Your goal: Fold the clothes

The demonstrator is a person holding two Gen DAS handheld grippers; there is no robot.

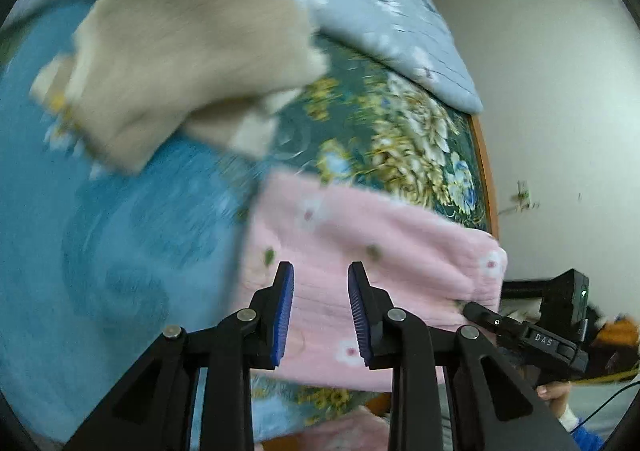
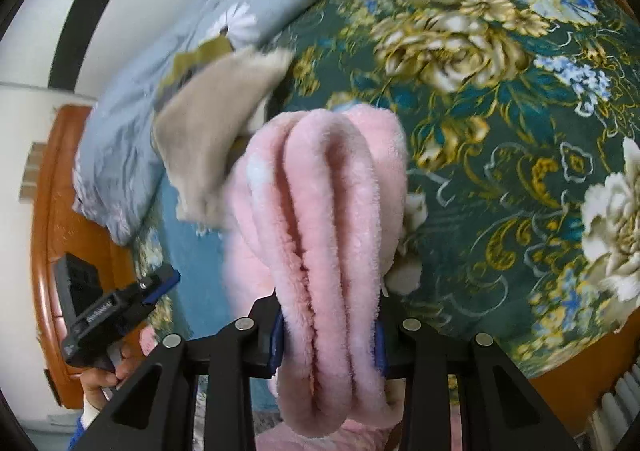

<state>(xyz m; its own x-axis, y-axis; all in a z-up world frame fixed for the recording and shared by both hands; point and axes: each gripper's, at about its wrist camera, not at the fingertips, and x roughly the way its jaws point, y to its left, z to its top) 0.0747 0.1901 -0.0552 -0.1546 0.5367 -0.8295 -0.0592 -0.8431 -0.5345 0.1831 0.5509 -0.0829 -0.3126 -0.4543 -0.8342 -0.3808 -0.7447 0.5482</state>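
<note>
A bed [image 2: 500,179] with a dark green, gold-flowered bedspread carries a pale grey-blue floral quilt [image 2: 132,123] and a beige fleece garment [image 2: 216,123]. A folded pink fleece garment [image 2: 328,211] is off the bedspread, its stacked folds clamped between the right gripper's [image 2: 328,335] fingers. The left gripper's [image 1: 320,315] blue-padded fingers stand apart, empty, above the pink fleece.

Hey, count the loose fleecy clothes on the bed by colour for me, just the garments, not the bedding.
Pink fleece garment: 1, folded in layers and clamped in the right gripper
Beige fleece garment: 1, lying blurred on the bed beyond the open left gripper
Total: 2
</note>
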